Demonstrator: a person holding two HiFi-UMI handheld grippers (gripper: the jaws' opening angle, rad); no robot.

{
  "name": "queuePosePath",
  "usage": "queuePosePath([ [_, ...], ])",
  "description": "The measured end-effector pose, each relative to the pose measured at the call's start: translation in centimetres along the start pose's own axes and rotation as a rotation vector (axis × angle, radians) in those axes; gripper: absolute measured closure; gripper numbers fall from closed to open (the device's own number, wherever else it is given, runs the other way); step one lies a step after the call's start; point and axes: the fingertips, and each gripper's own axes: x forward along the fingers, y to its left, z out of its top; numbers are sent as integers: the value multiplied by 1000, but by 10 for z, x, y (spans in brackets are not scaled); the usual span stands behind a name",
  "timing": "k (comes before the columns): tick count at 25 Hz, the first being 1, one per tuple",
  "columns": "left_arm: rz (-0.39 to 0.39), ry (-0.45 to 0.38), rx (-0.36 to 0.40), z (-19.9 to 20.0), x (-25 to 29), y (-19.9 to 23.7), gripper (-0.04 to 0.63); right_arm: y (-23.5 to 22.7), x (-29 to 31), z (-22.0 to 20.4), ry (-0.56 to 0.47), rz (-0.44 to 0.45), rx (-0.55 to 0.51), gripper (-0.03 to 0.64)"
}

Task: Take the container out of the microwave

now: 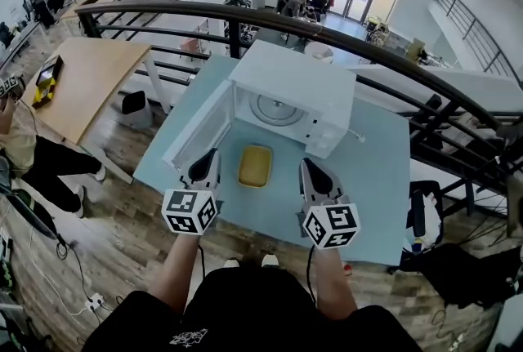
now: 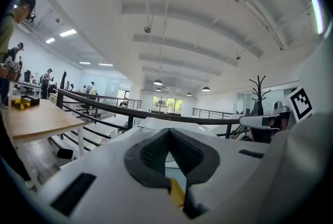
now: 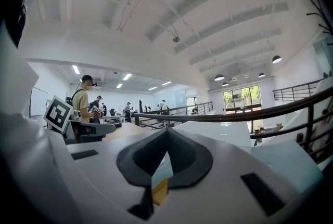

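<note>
Already out: yellow plastic container sits near the blue table front edge.
Your left gripper and right gripper are closed, empty.

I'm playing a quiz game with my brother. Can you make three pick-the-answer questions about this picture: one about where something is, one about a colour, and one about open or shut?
1. Where is the container?
A) on the floor
B) on the table, in front of the microwave
C) on top of the microwave

2. What colour is the container?
A) yellow
B) red
C) black

3. How is the microwave's door?
A) shut tight
B) taken off
C) swung open

Answers:
1 B: the head view shows it lying on the light blue tabletop just outside the oven.
2 A: it is plainly yellow.
3 C: the door hangs out to the left, and the turntable inside shows.
</note>
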Motion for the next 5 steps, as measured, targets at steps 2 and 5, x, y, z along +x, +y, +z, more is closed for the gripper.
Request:
queuePosePath([
  [2, -2, 2, -2, 6, 3, 2, 588, 0, 4, 6, -1, -3, 4, 611],
  [5, -3, 4, -3, 15, 7, 6, 588, 0, 9, 15, -3, -6, 6, 611],
])
